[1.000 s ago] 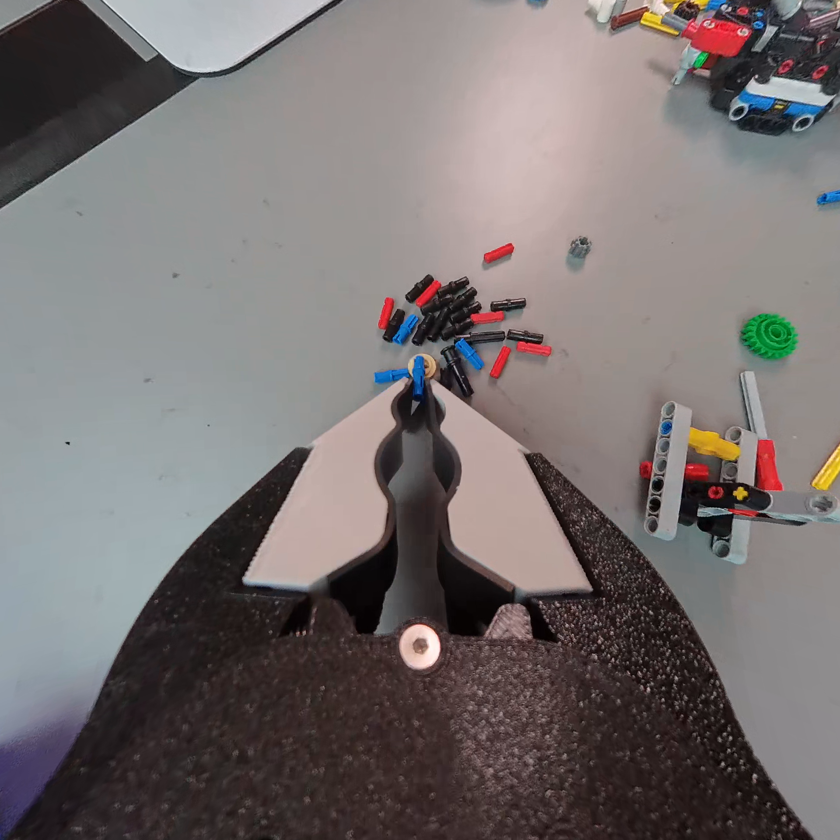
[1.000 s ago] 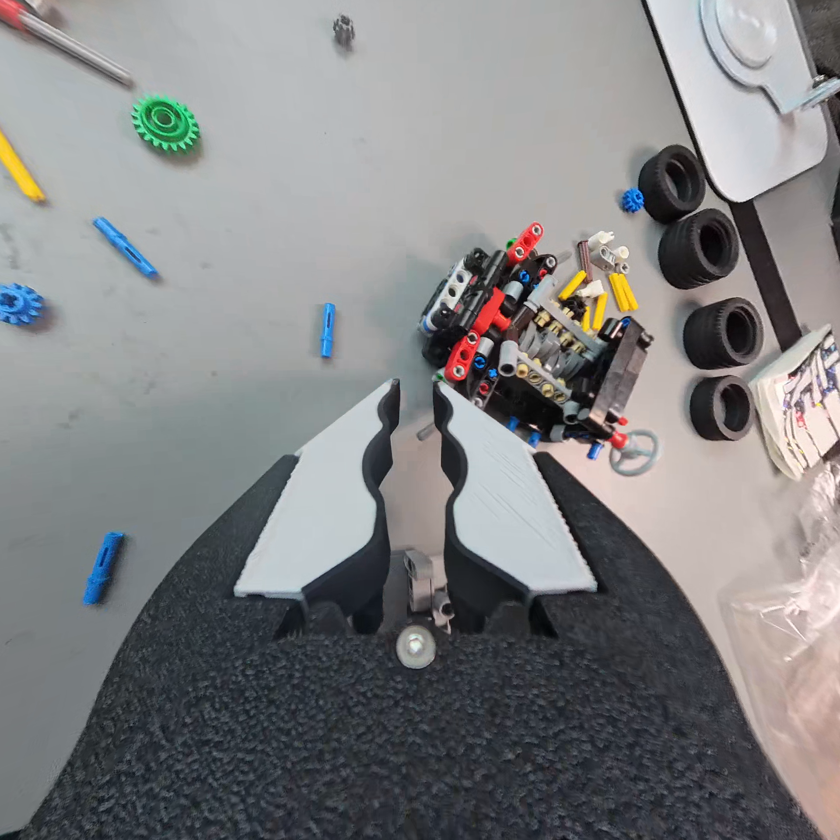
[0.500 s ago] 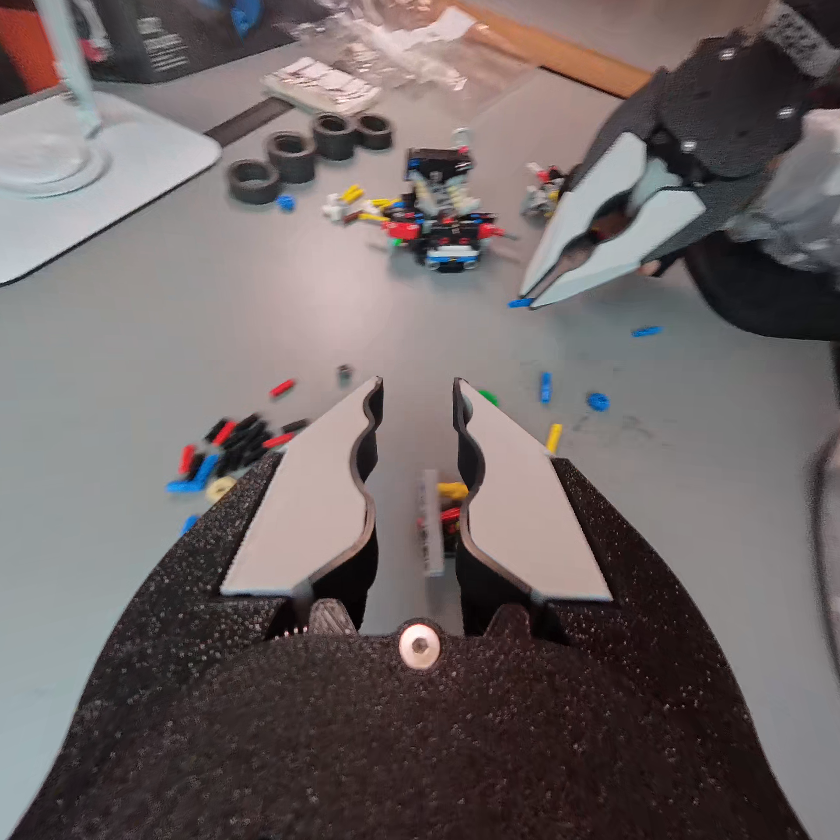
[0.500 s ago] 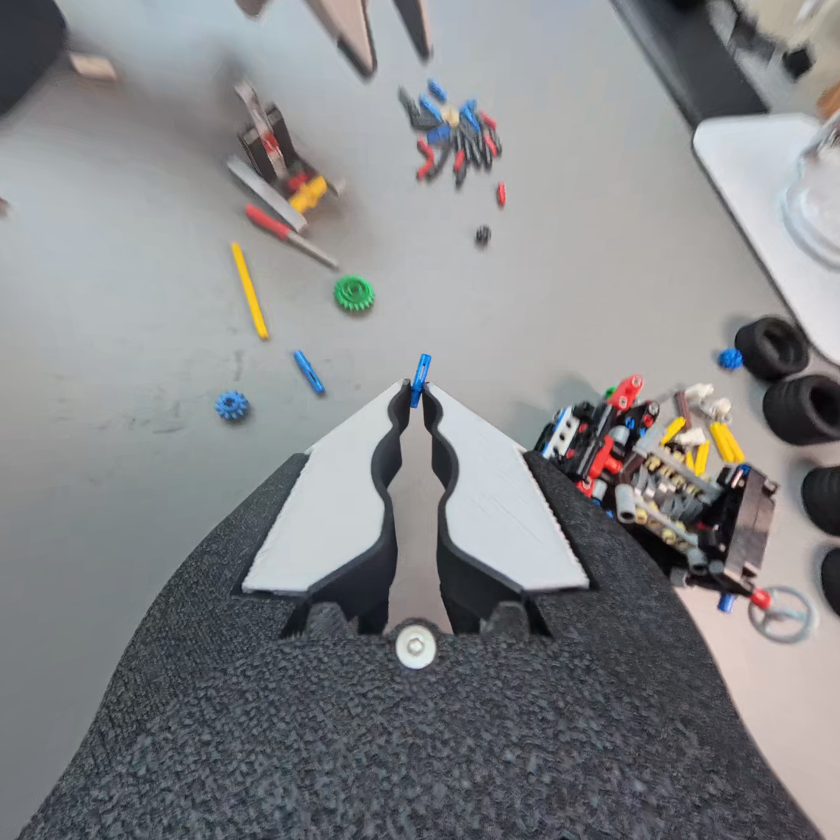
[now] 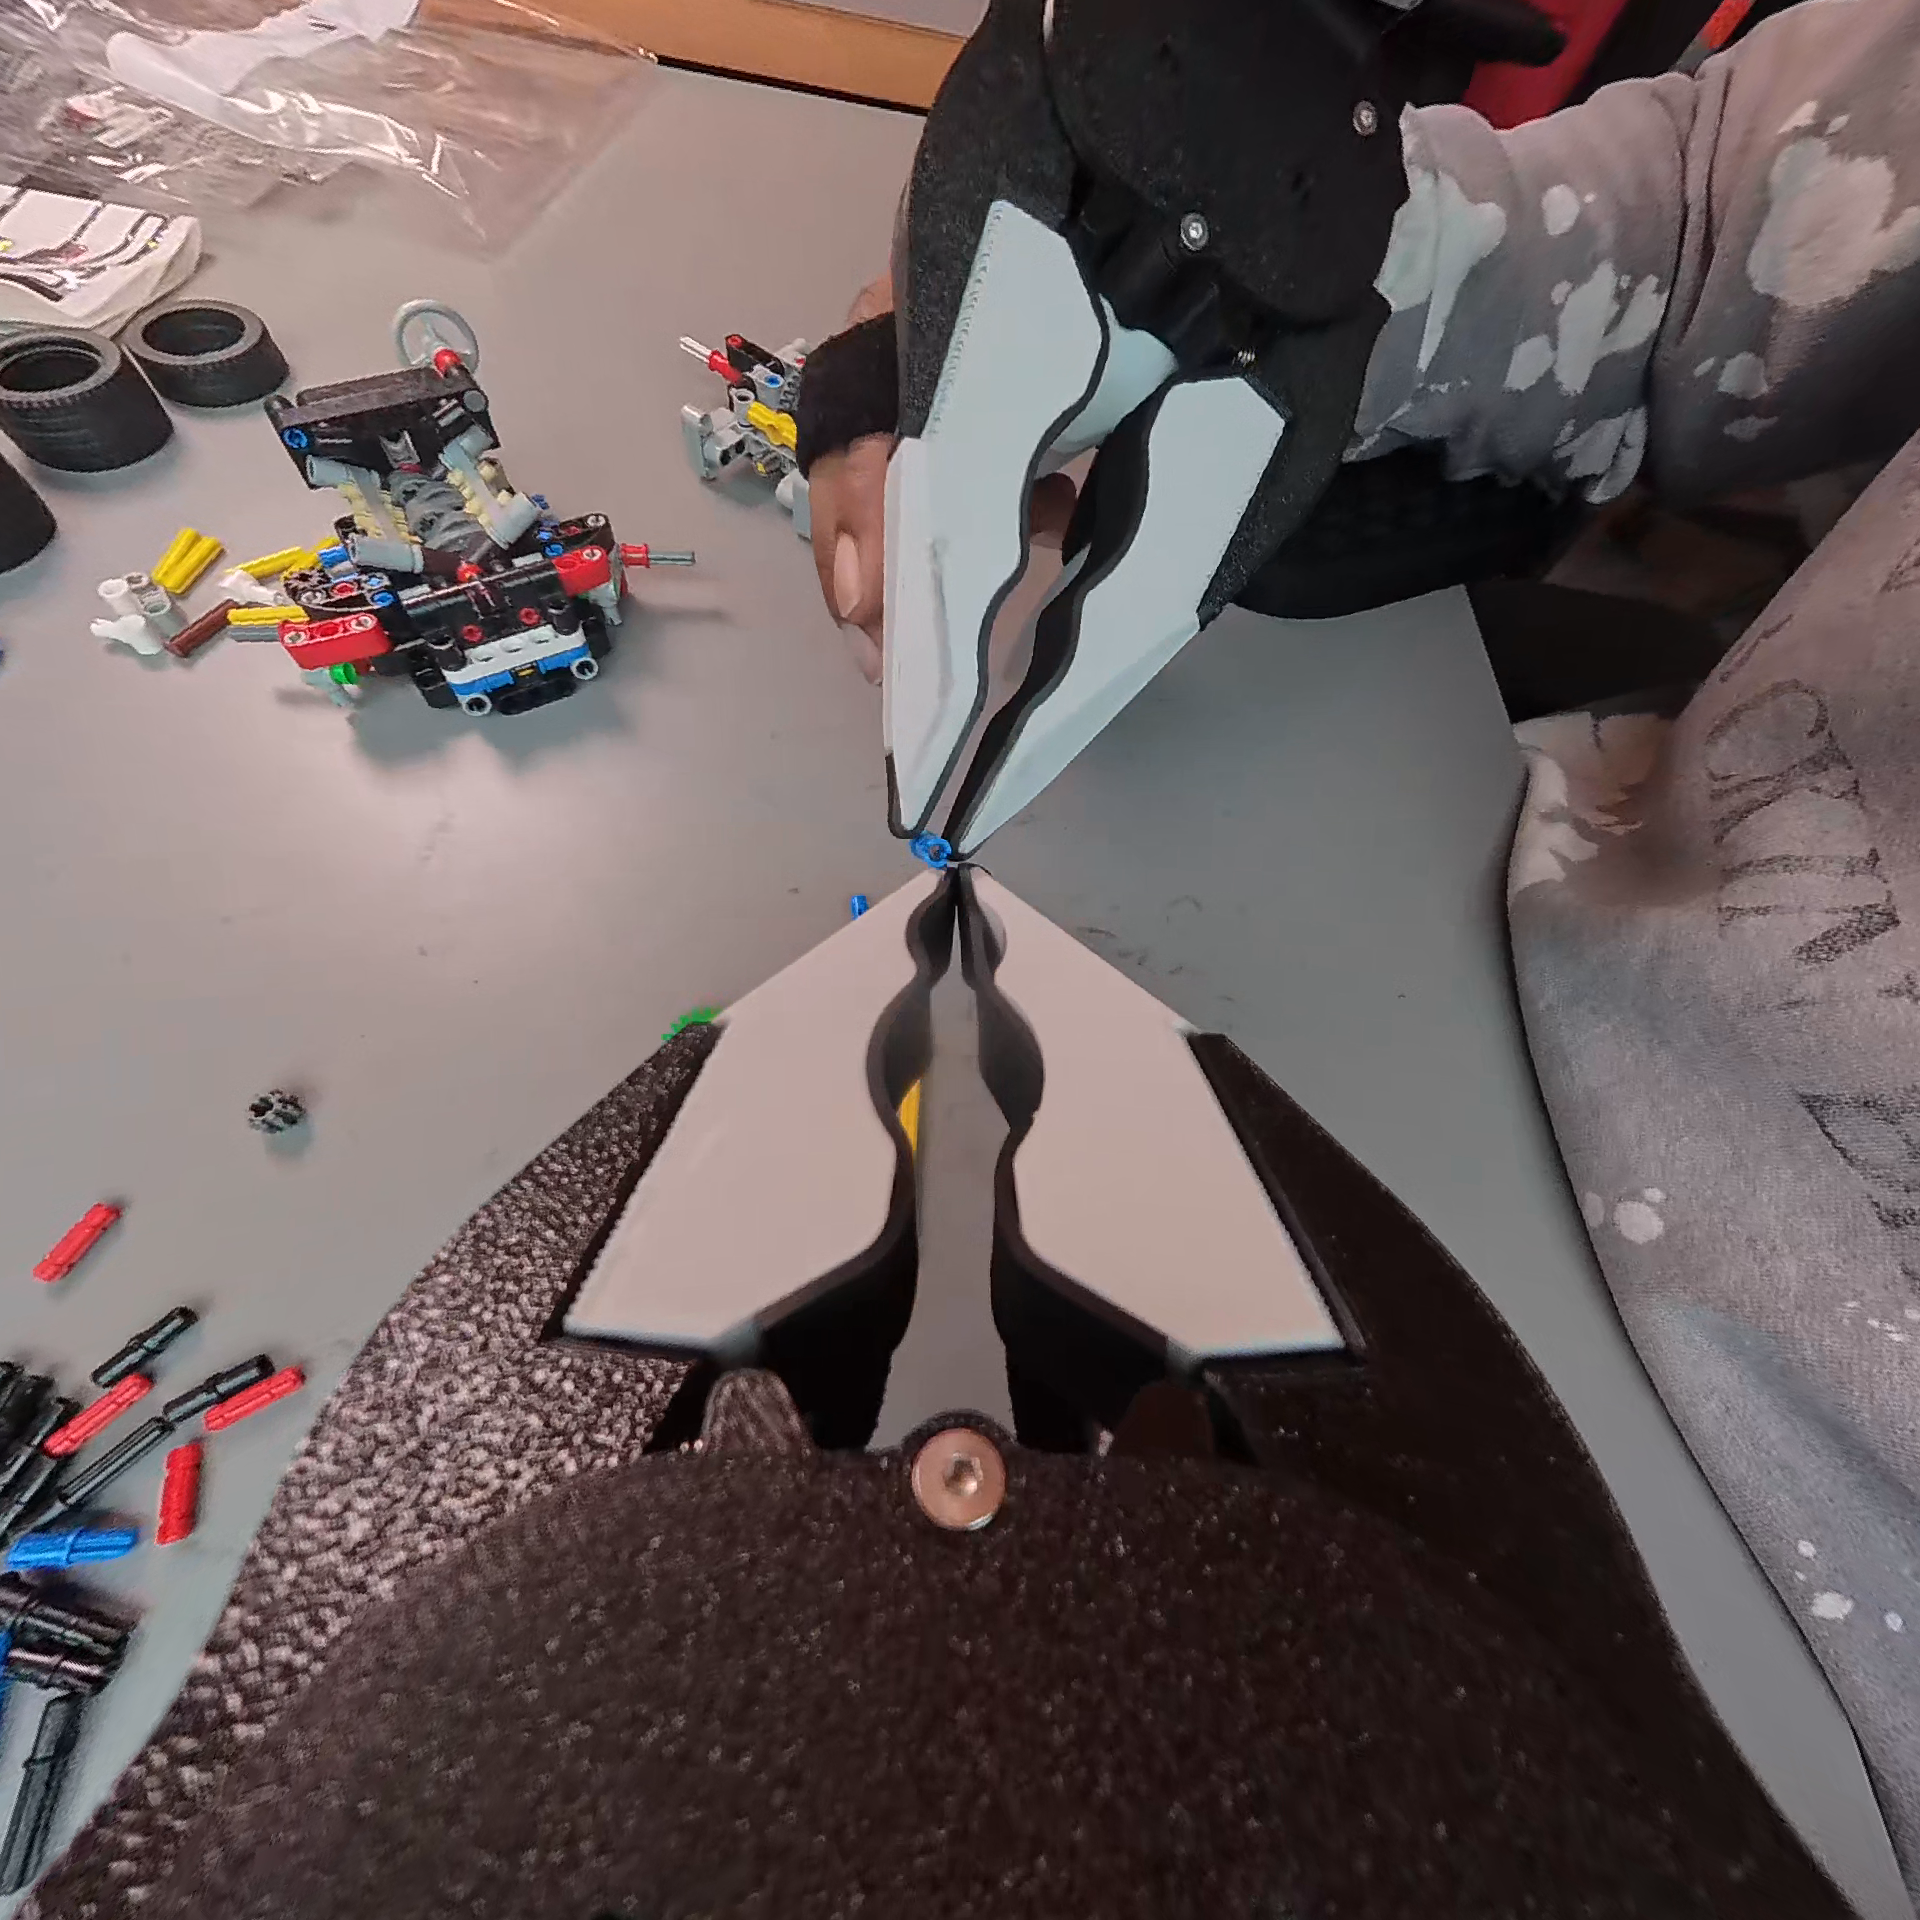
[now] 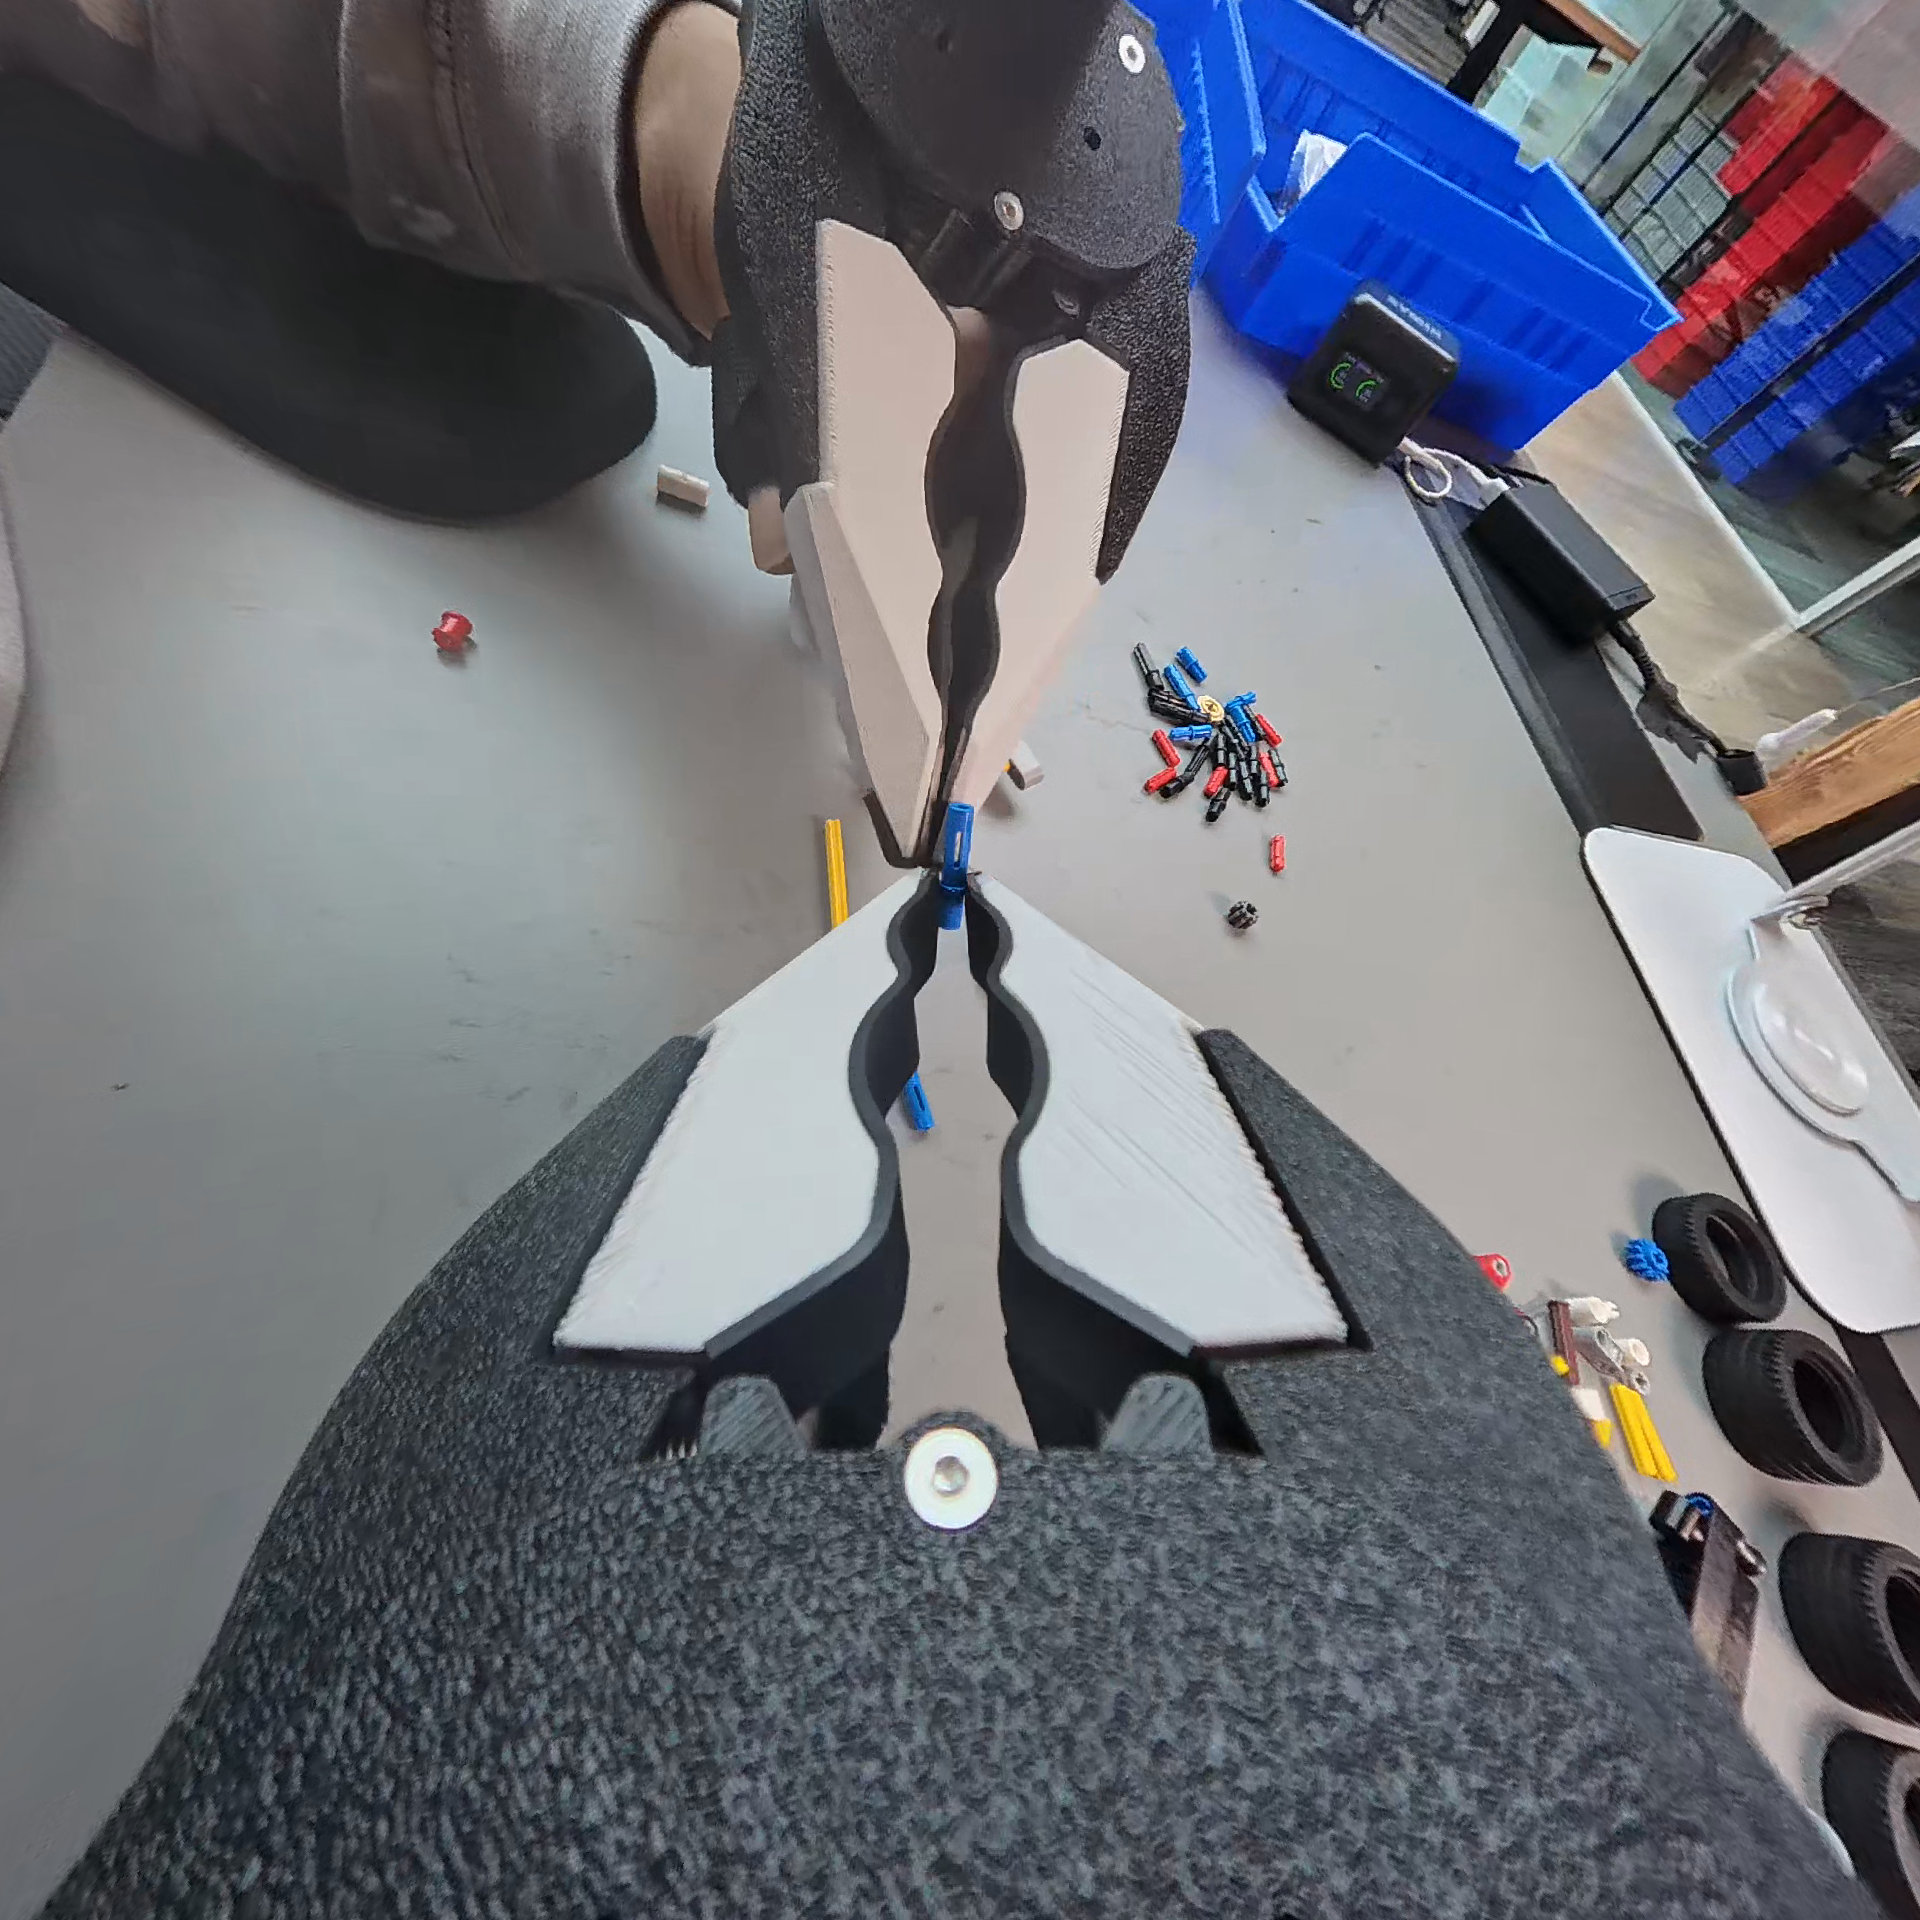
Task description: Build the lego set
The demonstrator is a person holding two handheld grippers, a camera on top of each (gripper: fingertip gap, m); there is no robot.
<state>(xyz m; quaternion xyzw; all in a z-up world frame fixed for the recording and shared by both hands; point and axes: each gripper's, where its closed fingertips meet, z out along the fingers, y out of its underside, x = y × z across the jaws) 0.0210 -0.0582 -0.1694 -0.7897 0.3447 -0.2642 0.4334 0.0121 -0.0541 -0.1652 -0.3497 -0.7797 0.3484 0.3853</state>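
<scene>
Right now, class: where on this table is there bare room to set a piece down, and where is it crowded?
Bare table lies between the half-built car and the pin pile; also around the red bush. Crowded: beside the tyres, and where the right gripper holds its blue pin against the left gripper.

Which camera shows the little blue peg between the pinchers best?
The right wrist view. There the blue peg stands out lengthwise, pinched at the tips of the right gripper. In the left wrist view the same peg is only a tiny blue dot seen end-on, where the two grippers' tips meet.
</scene>
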